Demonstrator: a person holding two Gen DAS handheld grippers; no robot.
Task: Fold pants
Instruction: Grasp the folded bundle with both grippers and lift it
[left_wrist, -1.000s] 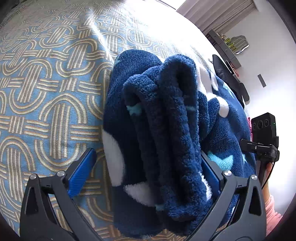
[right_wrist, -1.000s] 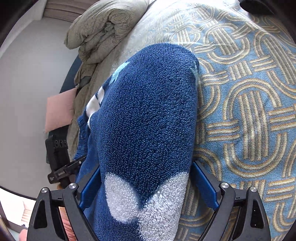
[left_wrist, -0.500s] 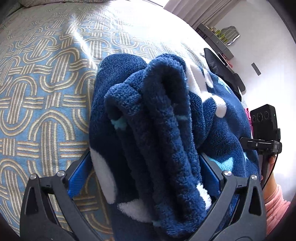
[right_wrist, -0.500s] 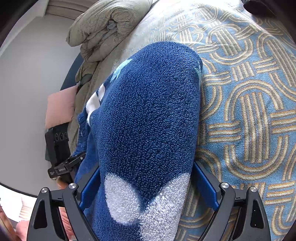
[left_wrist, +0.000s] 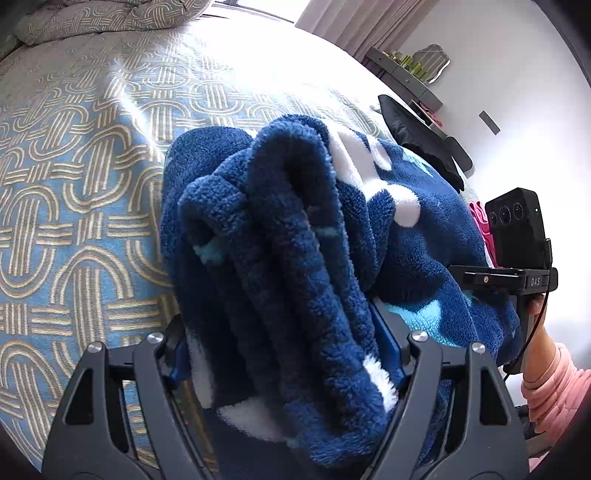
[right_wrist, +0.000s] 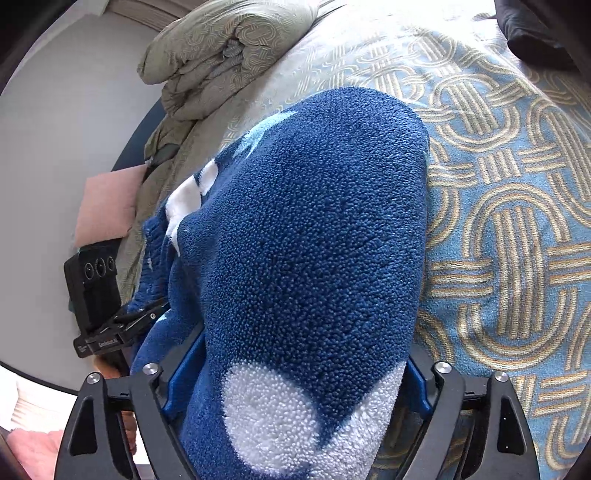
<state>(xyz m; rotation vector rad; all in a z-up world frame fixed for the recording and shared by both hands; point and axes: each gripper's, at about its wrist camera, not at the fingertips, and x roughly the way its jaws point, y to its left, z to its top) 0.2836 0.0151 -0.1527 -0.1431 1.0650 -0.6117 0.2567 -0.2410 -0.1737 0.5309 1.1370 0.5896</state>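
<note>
The pants (left_wrist: 288, 240) are navy fleece with white and pale blue patches, folded into a thick bundle on the blue patterned bedspread (left_wrist: 74, 192). My left gripper (left_wrist: 277, 321) straddles the layered, rolled end. Its jaws are closing and both blue pads touch the fleece. In the right wrist view the pants (right_wrist: 314, 229) show a smooth folded back. My right gripper (right_wrist: 304, 347) straddles that end, jaws closing, and the fleece fills the gap between the pads. Each view shows the other gripper's black camera block (left_wrist: 517, 229) (right_wrist: 96, 288) at the side.
A rolled grey-green duvet (right_wrist: 221, 48) and a pink cushion (right_wrist: 107, 206) lie at the head of the bed. A dark garment (left_wrist: 421, 147) lies near the bed's far edge, with a shelf (left_wrist: 406, 70) behind. A pink sleeve (left_wrist: 550, 380) shows at the right.
My left gripper slid sideways until the bundle sat between both pads, then its jaws narrowed onto the fleece. The right jaws narrowed a little around the other end.
</note>
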